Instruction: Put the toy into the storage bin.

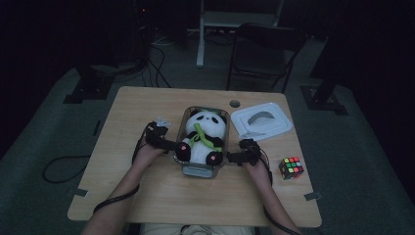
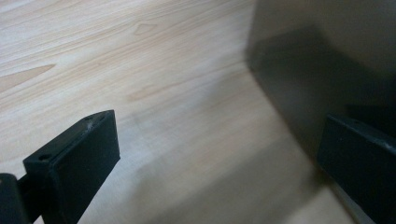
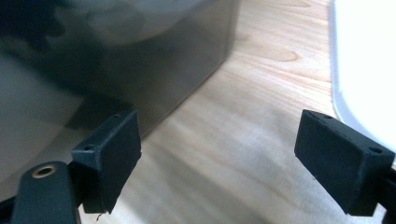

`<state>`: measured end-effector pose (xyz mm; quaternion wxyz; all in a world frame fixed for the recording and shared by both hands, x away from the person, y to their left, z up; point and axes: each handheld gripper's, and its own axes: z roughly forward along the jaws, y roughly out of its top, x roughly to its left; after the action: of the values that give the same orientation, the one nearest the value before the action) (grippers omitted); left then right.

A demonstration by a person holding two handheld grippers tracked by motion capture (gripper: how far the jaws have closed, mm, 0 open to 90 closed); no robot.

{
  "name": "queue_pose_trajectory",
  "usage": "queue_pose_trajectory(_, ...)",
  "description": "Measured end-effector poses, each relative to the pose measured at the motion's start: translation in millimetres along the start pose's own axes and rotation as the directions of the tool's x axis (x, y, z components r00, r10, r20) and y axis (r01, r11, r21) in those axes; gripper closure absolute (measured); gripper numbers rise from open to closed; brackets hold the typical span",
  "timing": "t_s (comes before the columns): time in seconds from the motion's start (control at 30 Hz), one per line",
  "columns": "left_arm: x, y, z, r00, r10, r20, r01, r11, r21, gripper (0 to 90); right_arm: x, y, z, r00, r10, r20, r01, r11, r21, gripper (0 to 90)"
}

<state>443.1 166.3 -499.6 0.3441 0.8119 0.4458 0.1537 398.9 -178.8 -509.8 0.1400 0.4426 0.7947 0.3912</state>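
Left tool: left of frame centre in the high view, at the left wall of the clear rectangular plastic container. Jaws spread wide in the left gripper view, holding nothing; the right jaw is close against the container wall, the left jaw over bare wood.

Centre: the container sits mid-surface with a black-and-white plush panda with a green leaf lying inside.

Right tool: at the container's right wall, jaws also wide and empty in the right gripper view, with the wall beside its left jaw.

Right of frame: white rectangular plastic lid lies flat; multicoloured puzzle cube lies near the surface's right edge.

Judgement: both-sided grasp of the container being set up. Straddle each wall before closing, close evenly, keep both tools level so the box doesn't tip.
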Motion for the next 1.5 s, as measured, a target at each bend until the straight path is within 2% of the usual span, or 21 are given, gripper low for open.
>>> queue_pose_trajectory(0.1, 8.5, 3.5, 10.0, 0.9997, -0.017, -0.016, 0.017, 0.9998, 0.008, 0.7, -4.9, 1.9, 5.7, 0.9994, 0.030, 0.018, -0.030, 0.999, -0.016, 14.3)
queue_pose_trajectory(0.17, 14.0, 7.6, 15.1, 0.9993, -0.028, -0.025, 0.028, 0.9996, 0.007, 0.7, -7.6, 4.4, 9.6, 0.9987, 0.029, 0.041, -0.028, 1.000, -0.007, 14.3)
queue_pose_trajectory(0.3, 20.2, 16.7, 18.3, 0.9984, -0.039, -0.042, 0.039, 0.9992, -0.006, 0.7, -12.5, 11.1, 15.8, 0.9976, 0.034, 0.060, -0.033, 0.999, -0.009, 14.4)
queue_pose_trajectory(0.37, 20.3, 21.3, 17.8, 0.9986, -0.040, -0.035, 0.040, 0.9991, -0.014, 0.7, -14.4, 14.4, 18.2, 0.9966, 0.043, 0.070, -0.043, 0.999, -0.008, 14.6)
queue_pose_trajectory(0.5, 13.9, 28.7, 14.6, 0.9998, -0.014, -0.015, 0.014, 0.9996, -0.027, 0.7, -14.5, 18.0, 19.1, 0.9959, 0.040, 0.082, -0.039, 0.999, -0.009, 14.8)
queue_pose_trajectory(0.57, 10.8, 30.5, 12.5, 0.9997, -0.004, -0.024, 0.003, 0.9996, -0.026, 0.8, -12.0, 19.0, 18.4, 0.9960, 0.031, 0.084, -0.030, 0.999, -0.014, 16.3)
queue_pose_trajectory(0.63, 9.3, 30.5, 9.8, 0.9997, -0.002, -0.023, 0.001, 0.9996, -0.028, 0.8, -8.5, 19.8, 17.6, 0.9942, 0.001, 0.108, 0.000, 1.000, -0.012, 16.8)
queue_pose_trajectory(0.87, 4.6, 23.7, 0.5, 0.9989, 0.023, -0.040, -0.023, 0.9996, -0.015, 0.8, 1.9, 18.1, 13.2, 0.9927, -0.033, 0.116, 0.035, 0.999, -0.022, 20.0)
queue_pose_trajectory(1.03, 1.0, 16.9, -4.2, 0.9990, 0.022, -0.038, -0.022, 0.9997, -0.013, 0.9, 6.1, 13.5, 9.0, 0.9945, -0.041, 0.097, 0.043, 0.999, -0.024, 20.1)
queue_pose_trajectory(1.17, -7.3, 8.6, -11.1, 0.9983, 0.046, -0.037, -0.046, 0.9989, -0.004, 0.9, 13.8, 5.0, 0.2, 0.9947, -0.056, 0.086, 0.059, 0.998, -0.026, 21.0)
queue_pose_trajectory(1.37, -16.2, 0.9, -16.8, 0.9971, 0.070, -0.029, -0.070, 0.9975, 0.005, 0.9, 15.5, -1.8, -8.5, 0.9954, -0.073, 0.062, 0.073, 0.997, -0.012, 20.9)
queue_pose_trajectory(1.5, -17.7, -5.2, -18.6, 0.9980, 0.062, -0.012, -0.062, 0.9981, -0.001, 0.8, 16.6, -5.7, -14.8, 0.9951, -0.090, 0.041, 0.090, 0.996, -0.016, 19.6)
